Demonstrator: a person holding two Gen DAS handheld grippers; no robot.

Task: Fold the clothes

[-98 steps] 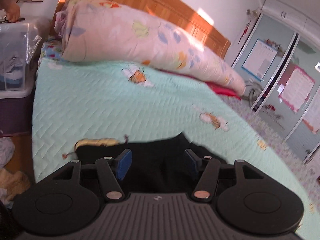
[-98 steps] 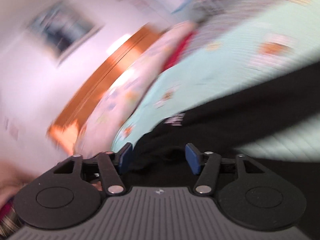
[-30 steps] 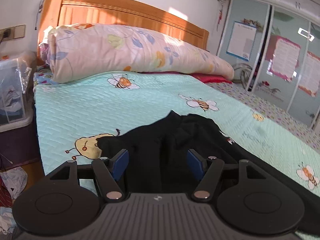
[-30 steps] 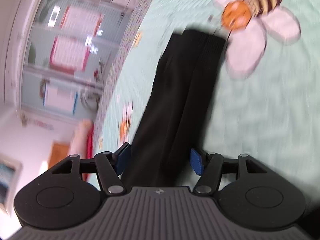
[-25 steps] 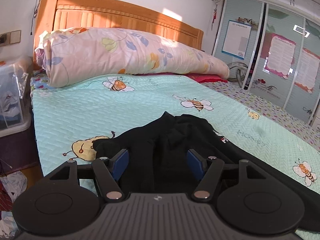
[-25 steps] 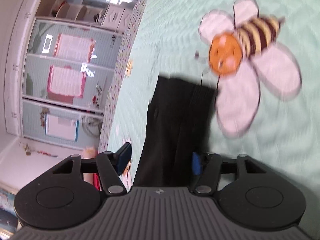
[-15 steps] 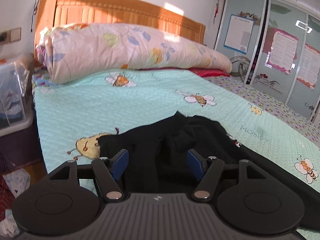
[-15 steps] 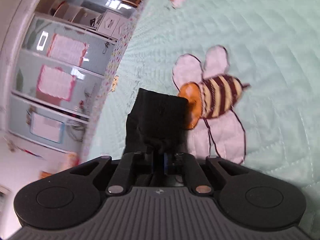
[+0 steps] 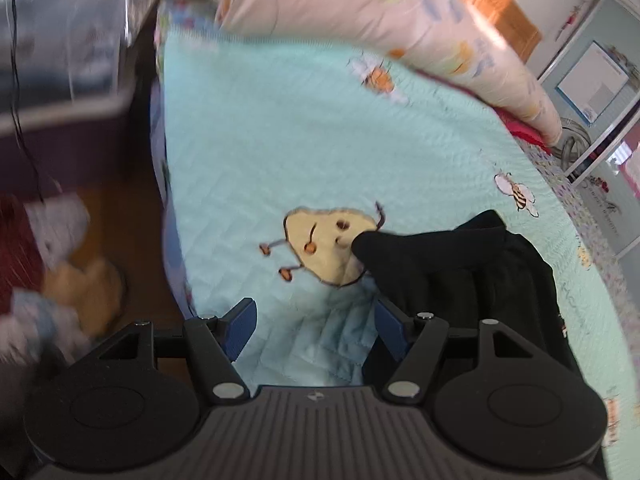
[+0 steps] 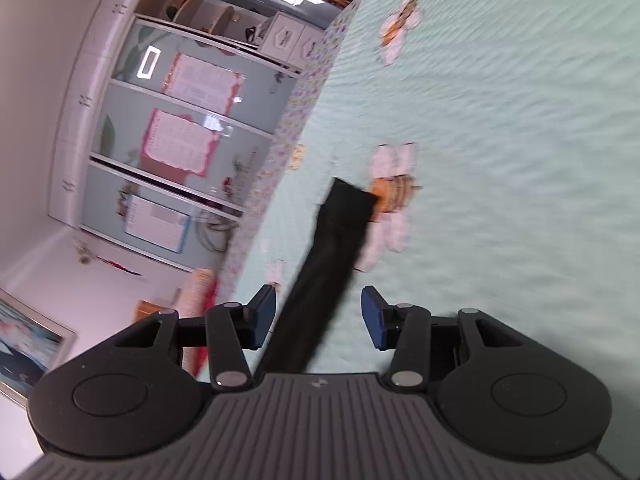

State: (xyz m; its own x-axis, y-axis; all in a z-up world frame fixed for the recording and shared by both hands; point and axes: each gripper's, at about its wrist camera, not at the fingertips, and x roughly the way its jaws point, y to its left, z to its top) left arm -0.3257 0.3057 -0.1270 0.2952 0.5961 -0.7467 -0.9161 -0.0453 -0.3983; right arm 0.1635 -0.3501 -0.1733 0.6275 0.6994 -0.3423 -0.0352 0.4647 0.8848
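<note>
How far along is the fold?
Early. Done: the black fabric garment lies on the mint quilted bedspread, bunched at one end, its long black strip stretched out flat. In hand: nothing; the right tongs have just been opening and straddle the strip without pressing, and the left tongs are open over bare quilt. Left: no neat fold is visible yet.

One black garment (image 9: 460, 276), one quilted bedspread (image 9: 280, 140), one rolled duvet (image 9: 380, 12), two hand-held grippers (image 9: 314, 326)
</note>
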